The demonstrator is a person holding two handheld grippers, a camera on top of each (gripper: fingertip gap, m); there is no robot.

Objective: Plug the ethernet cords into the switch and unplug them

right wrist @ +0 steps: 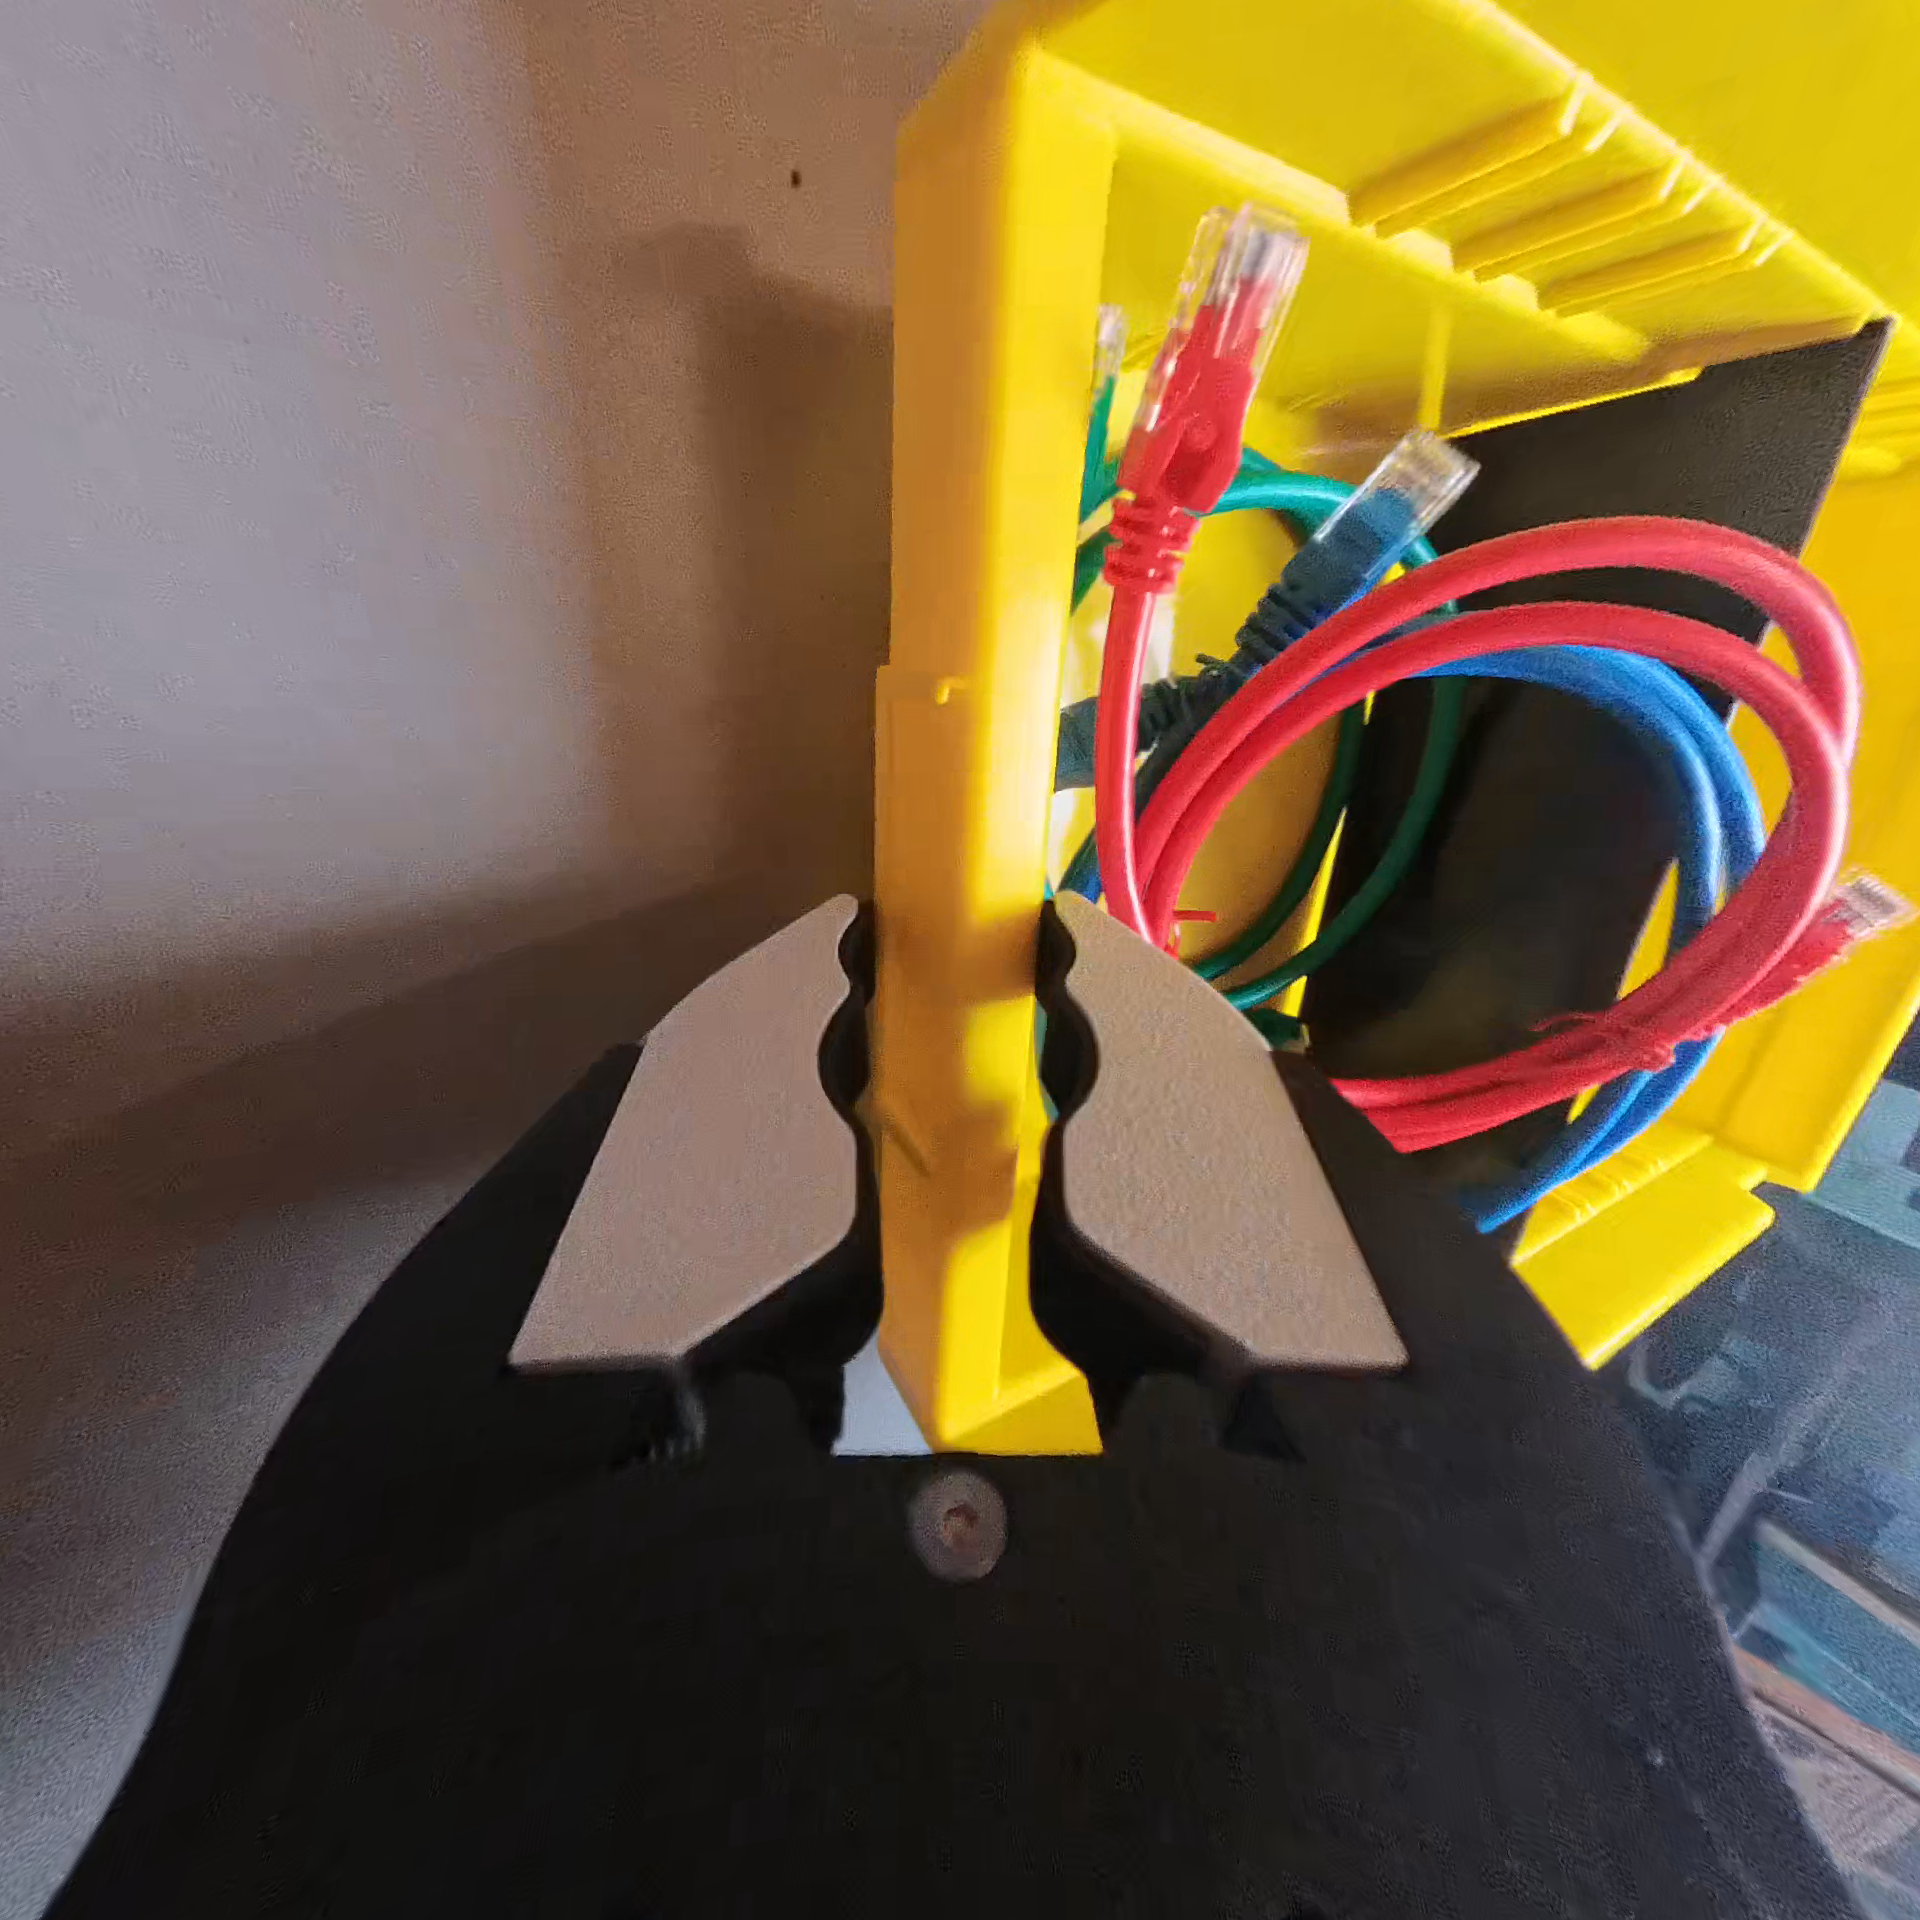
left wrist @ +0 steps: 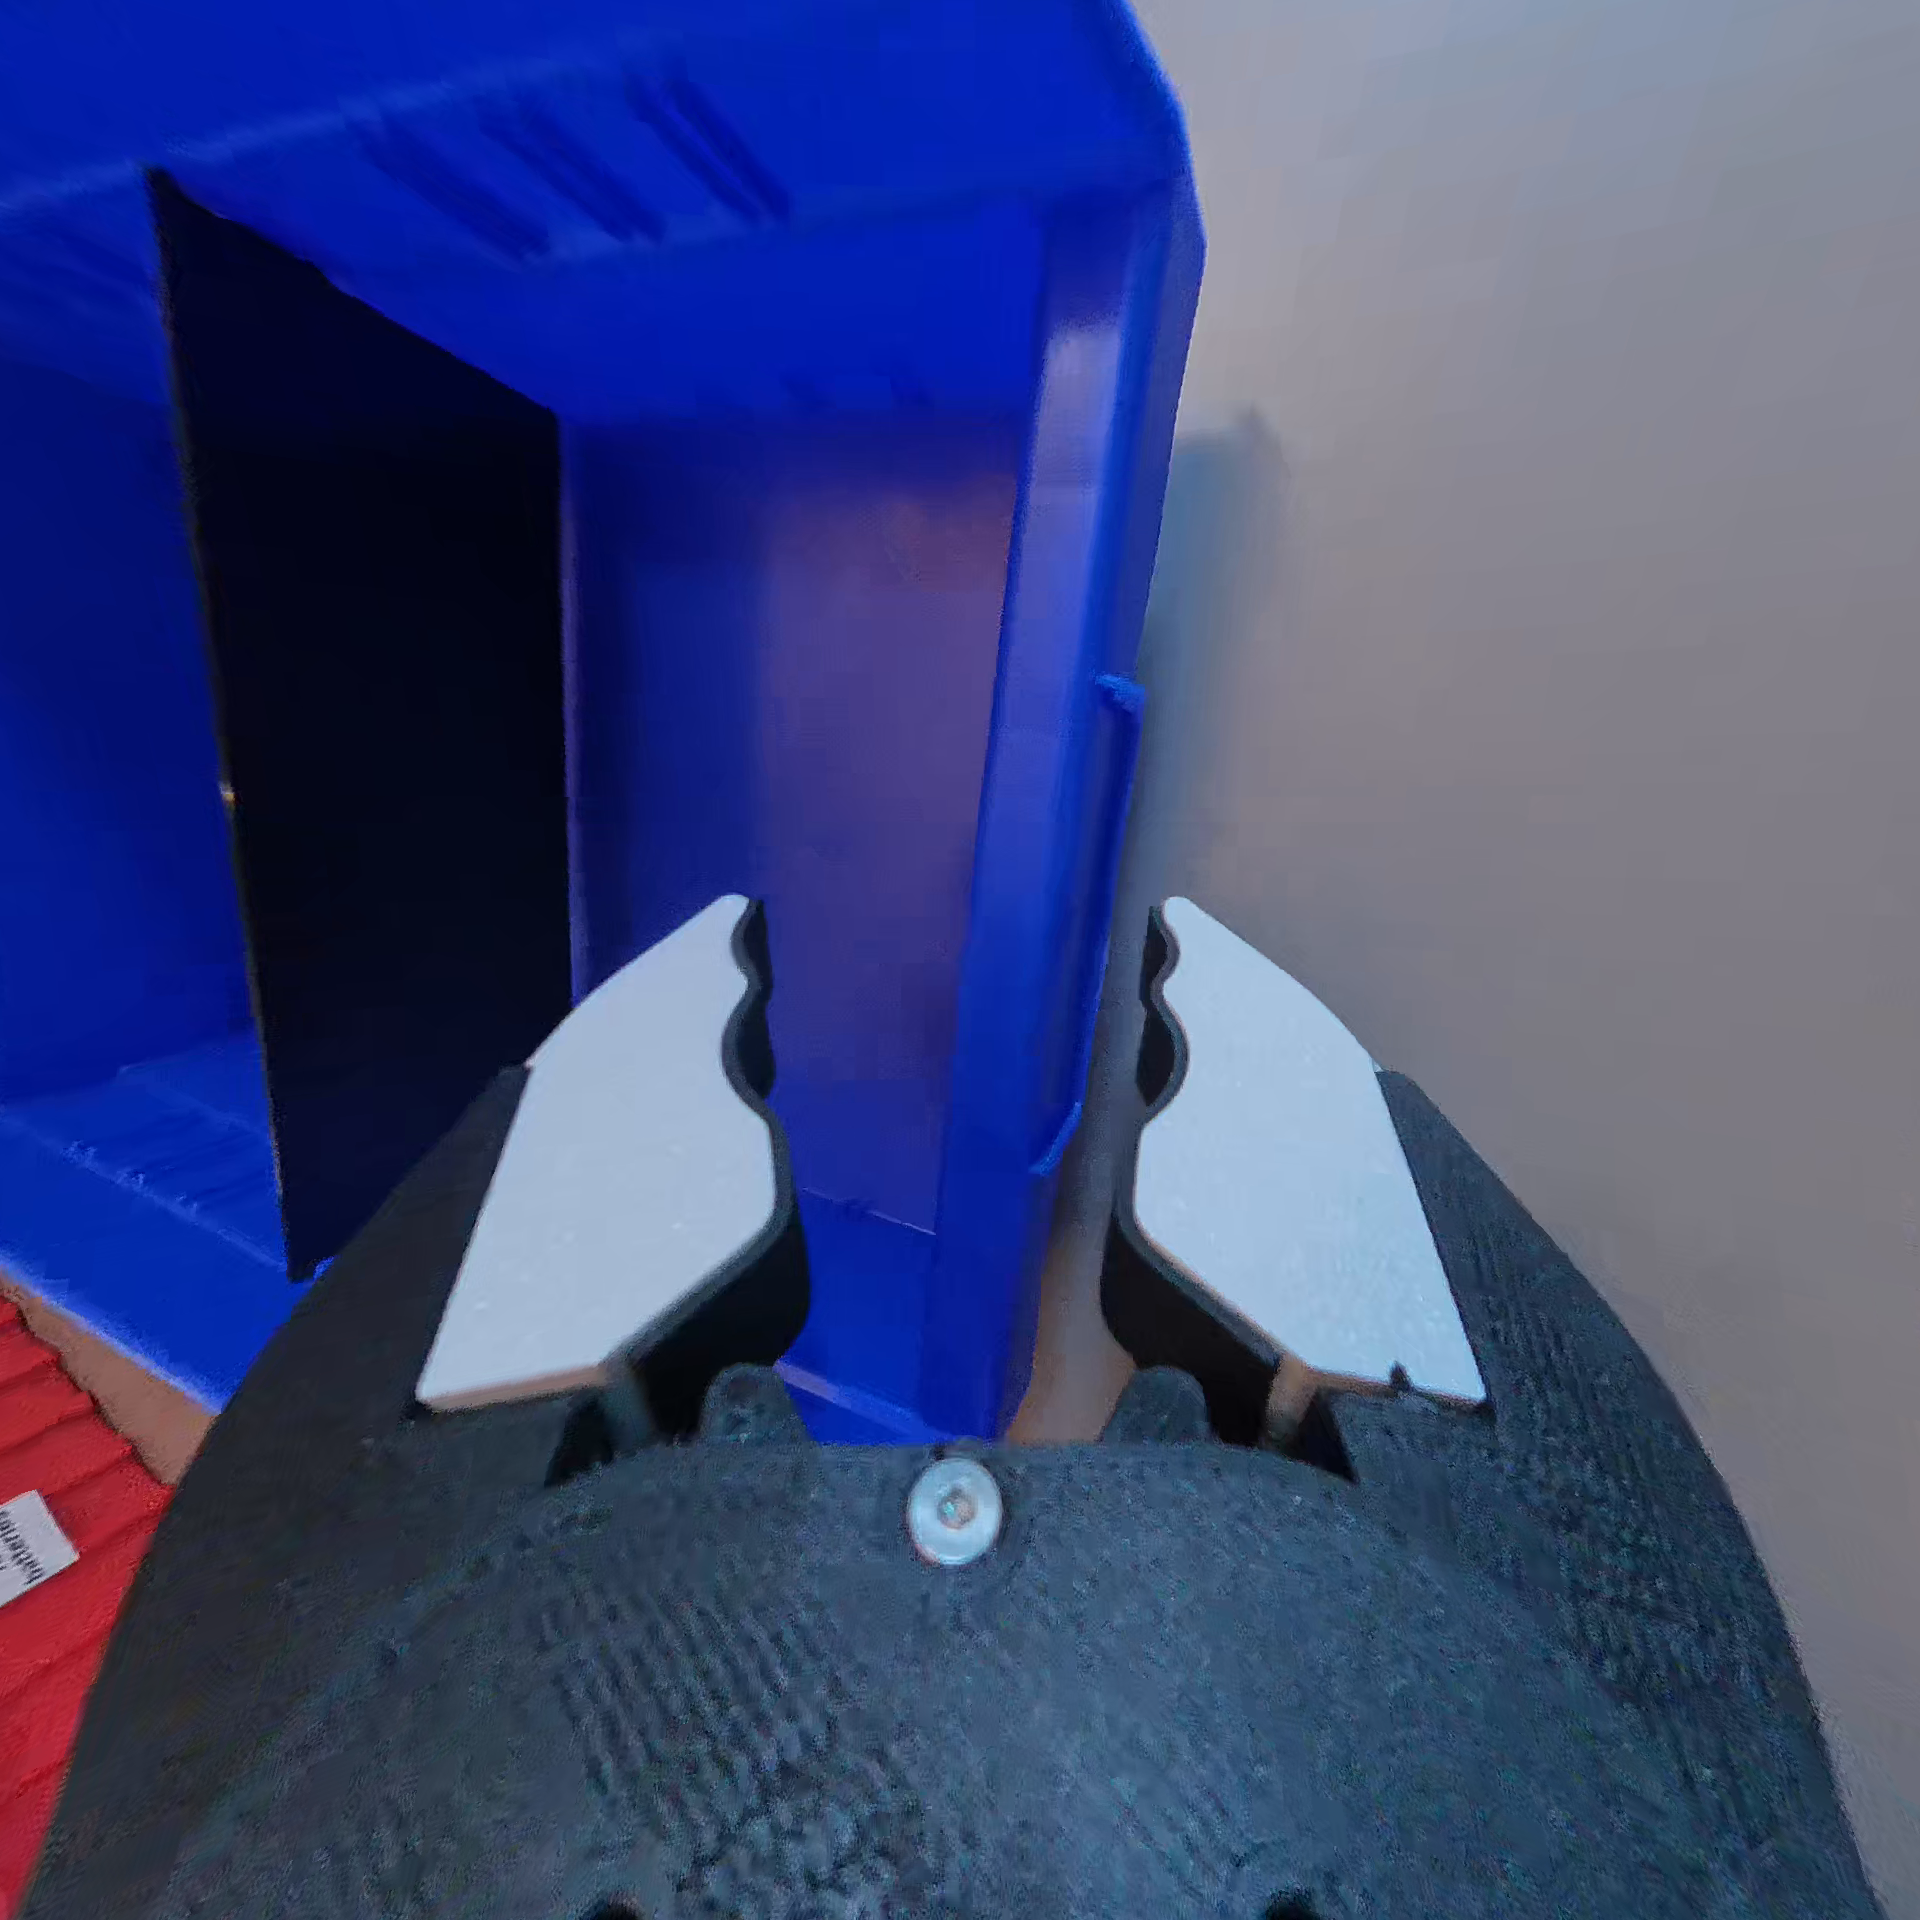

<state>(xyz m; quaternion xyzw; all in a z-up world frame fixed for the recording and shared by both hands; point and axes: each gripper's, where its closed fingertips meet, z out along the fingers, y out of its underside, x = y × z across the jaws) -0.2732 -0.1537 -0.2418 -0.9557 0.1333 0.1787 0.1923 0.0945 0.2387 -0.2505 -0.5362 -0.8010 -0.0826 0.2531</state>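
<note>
Blue bin (left wrist: 790, 644) sits with its side wall between the wide-open fingers of the left claw (left wrist: 951, 997), nothing gripped. Right claw (right wrist: 954, 977) is clamped on the yellow bin (right wrist: 966, 520) wall; red (right wrist: 1475, 665), blue (right wrist: 1704, 790) and green cords (right wrist: 1392, 852) are coiled inside it

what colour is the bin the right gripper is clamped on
Yellow. The right gripper grips the yellow bin wall; the right wrist view shows it best.
</note>
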